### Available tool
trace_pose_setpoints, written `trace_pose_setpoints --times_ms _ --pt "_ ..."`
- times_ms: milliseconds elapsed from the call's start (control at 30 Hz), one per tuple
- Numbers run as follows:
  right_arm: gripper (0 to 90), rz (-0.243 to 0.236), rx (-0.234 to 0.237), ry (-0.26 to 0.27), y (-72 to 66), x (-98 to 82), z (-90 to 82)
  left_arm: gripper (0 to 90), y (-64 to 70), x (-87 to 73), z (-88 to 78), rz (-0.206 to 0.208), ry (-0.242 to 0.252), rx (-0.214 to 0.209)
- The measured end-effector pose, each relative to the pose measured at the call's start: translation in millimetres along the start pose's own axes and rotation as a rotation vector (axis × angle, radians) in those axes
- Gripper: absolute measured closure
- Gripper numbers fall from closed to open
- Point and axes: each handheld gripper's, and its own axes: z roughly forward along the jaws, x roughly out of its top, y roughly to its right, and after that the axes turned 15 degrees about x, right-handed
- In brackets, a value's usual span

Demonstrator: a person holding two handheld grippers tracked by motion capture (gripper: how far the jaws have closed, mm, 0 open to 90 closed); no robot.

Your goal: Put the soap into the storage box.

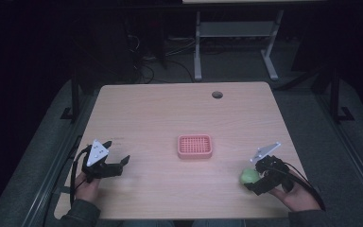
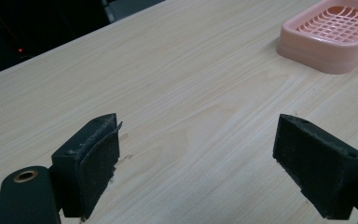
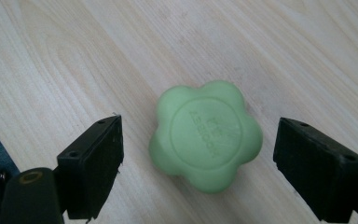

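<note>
Table: a pale wood-grain table (image 1: 160, 118) under dim light, with a dark round hole (image 1: 217, 94) near its far edge.

Soap: a green, flower-shaped soap (image 3: 205, 134) lies flat on the table near the near right corner, its round stamped face up. The lettering on it is too faint for me to read.

Right gripper: my right gripper (image 3: 198, 161) hangs over the soap with its jaws spread wide. In the right gripper view the soap sits between them, a little ahead of the tips, with bare wood showing on both sides. Neither pad touches it and I hold nothing there. From the high view the soap (image 1: 248, 177) shows just at the left of that gripper (image 1: 260, 177), and my right hand (image 1: 295, 191) grips it from behind.

Left gripper: my left gripper (image 2: 196, 161) is also wide open and empty, with bare table between its jaws. In the high view it (image 1: 116, 153) sits near the near left corner, held by my left hand (image 1: 87, 187), well apart from the soap.

Dish: a pink soap dish (image 1: 194, 146) with a grid floor stands at the table's middle, between my two grippers and apart from both. In the left gripper view it (image 2: 335, 39) lies ahead and to the right of the jaws.

Beyond the table: a white desk frame (image 1: 236, 42) stands on the dark floor.
</note>
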Motion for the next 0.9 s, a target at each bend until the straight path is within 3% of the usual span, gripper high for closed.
trace_pose_setpoints --times_ms 900 --pt "15.8 0.041 -0.033 -0.101 8.3 9.9 27.7 14.1 0.7 0.0 0.7 0.000 0.002 -0.003"
